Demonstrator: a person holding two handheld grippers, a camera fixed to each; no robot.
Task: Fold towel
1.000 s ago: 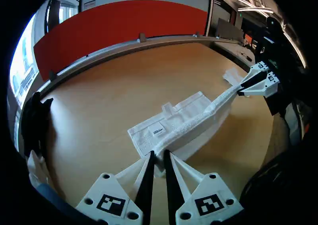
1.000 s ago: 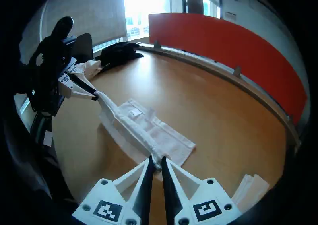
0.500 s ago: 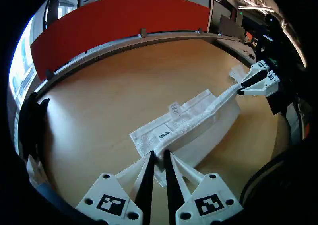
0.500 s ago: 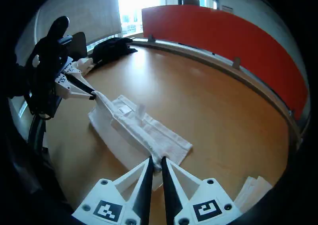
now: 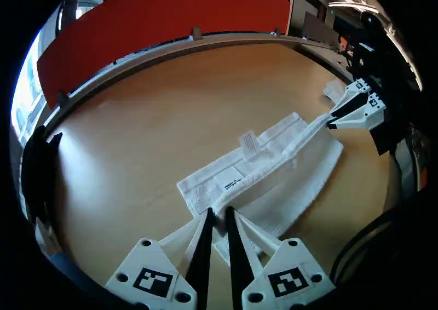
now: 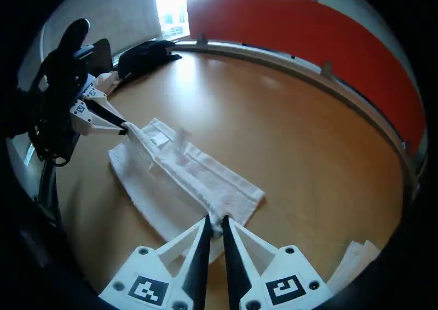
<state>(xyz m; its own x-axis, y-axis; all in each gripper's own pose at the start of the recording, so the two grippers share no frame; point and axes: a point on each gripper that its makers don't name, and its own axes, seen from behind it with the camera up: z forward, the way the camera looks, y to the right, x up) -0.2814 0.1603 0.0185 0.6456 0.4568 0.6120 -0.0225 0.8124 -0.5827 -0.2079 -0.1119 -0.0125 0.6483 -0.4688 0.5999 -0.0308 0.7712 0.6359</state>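
The left gripper (image 5: 219,214) and right gripper (image 6: 215,221) each have jaws clenched on an end of the white towel (image 5: 274,178). It lies mid-desk (image 5: 148,118), its gripped edge raised and taut toward two o'clock, likely so the fold lands straight.

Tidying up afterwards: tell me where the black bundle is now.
In the right gripper view the black bundle lies upper left, far across the table, at the left end of the red partition, beyond the left tongs.
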